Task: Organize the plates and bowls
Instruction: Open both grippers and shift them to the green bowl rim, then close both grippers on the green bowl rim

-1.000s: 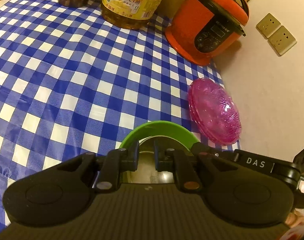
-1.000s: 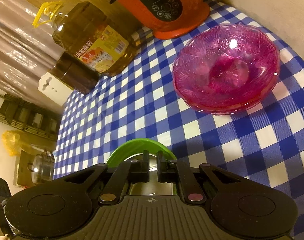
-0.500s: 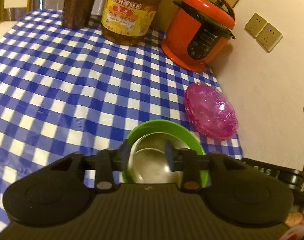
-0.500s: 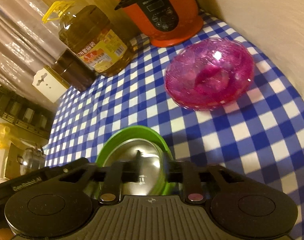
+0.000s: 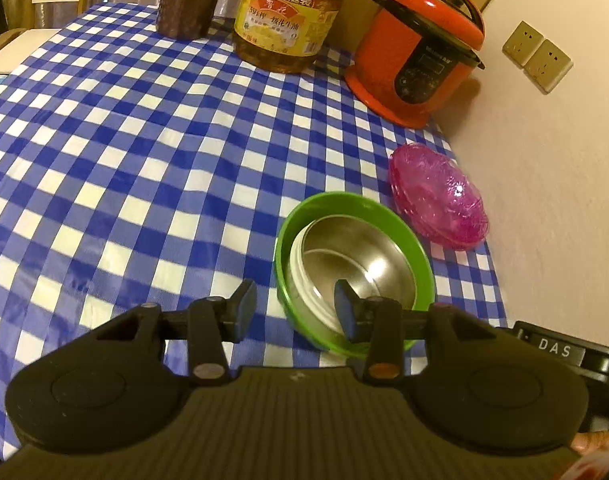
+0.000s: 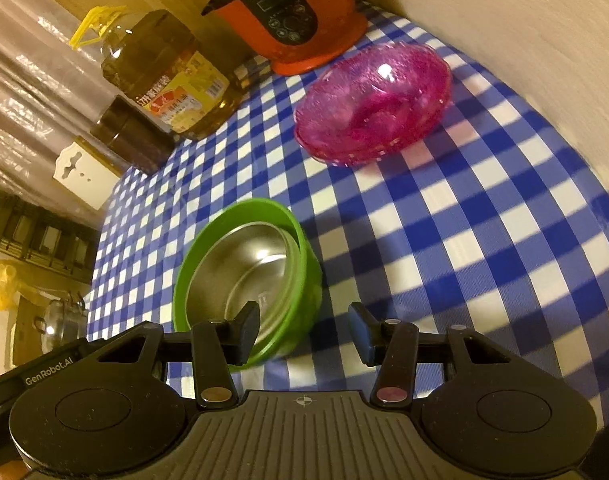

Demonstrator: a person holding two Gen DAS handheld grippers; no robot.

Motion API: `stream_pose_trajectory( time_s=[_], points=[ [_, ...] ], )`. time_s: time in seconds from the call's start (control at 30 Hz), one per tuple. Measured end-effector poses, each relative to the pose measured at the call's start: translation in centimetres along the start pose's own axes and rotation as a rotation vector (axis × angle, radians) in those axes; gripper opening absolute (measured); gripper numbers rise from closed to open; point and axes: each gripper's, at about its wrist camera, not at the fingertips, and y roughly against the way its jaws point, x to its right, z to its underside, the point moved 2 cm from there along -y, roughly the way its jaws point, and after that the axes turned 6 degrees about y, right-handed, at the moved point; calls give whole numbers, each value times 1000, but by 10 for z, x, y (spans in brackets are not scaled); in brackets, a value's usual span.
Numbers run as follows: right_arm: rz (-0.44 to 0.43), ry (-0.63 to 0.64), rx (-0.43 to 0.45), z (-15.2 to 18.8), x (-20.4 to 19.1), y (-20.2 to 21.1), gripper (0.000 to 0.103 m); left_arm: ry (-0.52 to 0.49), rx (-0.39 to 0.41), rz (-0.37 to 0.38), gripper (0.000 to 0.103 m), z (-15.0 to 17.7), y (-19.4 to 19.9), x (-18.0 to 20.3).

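Sitting just beyond both parted claws point(image 5: 295, 311) point(image 6: 304, 332), green bowl point(image 5: 354, 236) ungripped.

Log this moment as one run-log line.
left gripper: open, empty | right gripper: opening, empty | green bowl: on table, released | pink bowls: stacked

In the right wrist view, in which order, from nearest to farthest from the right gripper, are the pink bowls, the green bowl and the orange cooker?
From the right gripper:
1. Green bowl, just ahead, left.
2. Pink bowls, further, right of centre.
3. Orange cooker, farthest, at the table's back.
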Motion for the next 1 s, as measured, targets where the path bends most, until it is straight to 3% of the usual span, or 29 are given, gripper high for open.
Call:
stream_pose_trajectory(
  time_s=[0.83, 1.0],
  points=[
    [5, -10, -8, 21, -4, 11, 49, 43, -11, 5, 40, 17, 6, -10],
    [-1, -14, -9, 18, -5, 6, 52, 82, -12, 23, 48, 13, 0, -13]
  ],
)
